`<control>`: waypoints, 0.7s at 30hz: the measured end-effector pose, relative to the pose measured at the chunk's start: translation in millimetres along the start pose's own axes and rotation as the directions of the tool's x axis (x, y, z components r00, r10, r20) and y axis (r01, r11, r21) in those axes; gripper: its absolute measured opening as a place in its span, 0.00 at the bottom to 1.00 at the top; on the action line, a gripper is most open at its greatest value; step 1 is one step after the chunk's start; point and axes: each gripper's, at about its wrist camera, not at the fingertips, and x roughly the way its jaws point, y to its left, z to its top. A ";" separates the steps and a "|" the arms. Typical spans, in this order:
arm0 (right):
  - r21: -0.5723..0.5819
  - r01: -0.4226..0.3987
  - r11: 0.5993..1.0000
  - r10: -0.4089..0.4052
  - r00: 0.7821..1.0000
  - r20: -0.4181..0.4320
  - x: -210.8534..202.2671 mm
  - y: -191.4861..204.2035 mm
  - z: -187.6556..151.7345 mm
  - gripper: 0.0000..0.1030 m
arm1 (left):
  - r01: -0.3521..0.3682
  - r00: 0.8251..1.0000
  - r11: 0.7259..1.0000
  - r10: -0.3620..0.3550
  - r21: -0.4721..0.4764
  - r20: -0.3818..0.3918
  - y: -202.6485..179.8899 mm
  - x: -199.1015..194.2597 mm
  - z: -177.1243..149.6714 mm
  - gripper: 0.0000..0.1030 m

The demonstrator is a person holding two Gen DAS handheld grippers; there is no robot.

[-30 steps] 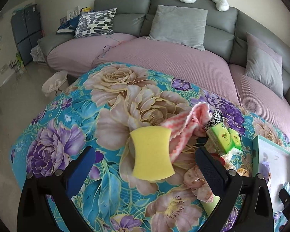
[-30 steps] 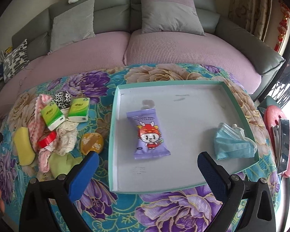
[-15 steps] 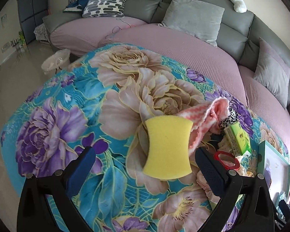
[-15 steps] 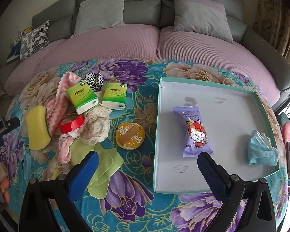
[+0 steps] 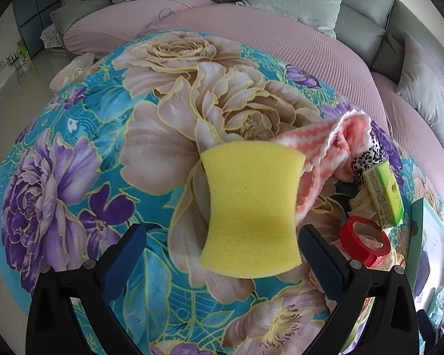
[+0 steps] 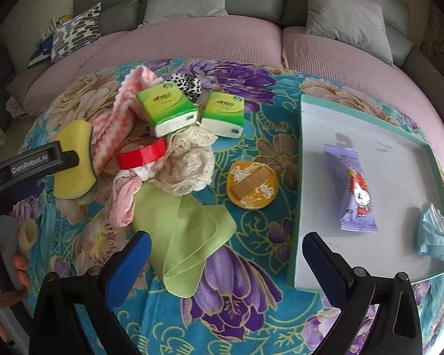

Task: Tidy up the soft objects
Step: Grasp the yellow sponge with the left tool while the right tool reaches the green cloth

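A yellow sponge (image 5: 251, 210) lies on the floral table, also in the right wrist view (image 6: 72, 159). My left gripper (image 5: 222, 254) is open, its jaws either side of the sponge's near end, apart from it. A pink-white towel (image 5: 325, 151) lies behind the sponge. My right gripper (image 6: 226, 254) is open and empty above a green cloth (image 6: 186, 233). A cream lace cloth (image 6: 186, 165) and pink cloth (image 6: 122, 204) lie in the pile. A teal-rimmed tray (image 6: 370, 112) holds a purple packet (image 6: 355, 189) and a blue face mask (image 6: 435, 233).
Two green tissue packs (image 6: 168, 106) (image 6: 223, 112), a red tape roll (image 6: 142, 153), a leopard scrunchie (image 6: 188, 84) and an orange round tin (image 6: 253, 188) lie among the pile. A pink-covered sofa (image 6: 192, 41) with cushions curves behind the table.
My left gripper has moved forward and down to the sponge, which now lies between its jaws. My right gripper has swung left, from over the tray to over the green cloth.
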 end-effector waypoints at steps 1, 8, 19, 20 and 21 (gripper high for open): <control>-0.011 -0.002 1.000 0.002 1.000 -0.006 2.4 3.9 -0.8 1.00 | 0.002 1.000 1.000 -0.002 0.003 -0.009 -1.4 2.7 -0.1 0.99; -0.072 -0.052 0.996 0.051 0.999 -0.015 11.6 25.7 -3.6 1.00 | -0.035 0.999 0.999 0.035 0.012 -0.014 -8.5 18.6 2.8 0.99; -0.136 -0.092 0.986 0.084 0.995 -0.058 34.9 52.9 -7.9 1.00 | 0.028 0.998 1.000 -0.029 -0.010 -0.062 -11.9 29.4 0.4 0.73; -0.134 -0.094 0.987 0.086 0.994 -0.062 38.0 53.5 -7.8 1.00 | 0.033 0.997 0.999 -0.034 -0.003 -0.065 -13.8 29.5 -0.1 0.68; -0.130 -0.098 0.987 0.090 0.994 -0.067 41.4 53.7 -7.4 1.00 | 0.040 0.997 0.999 -0.039 0.003 -0.068 -15.5 29.3 -0.5 0.66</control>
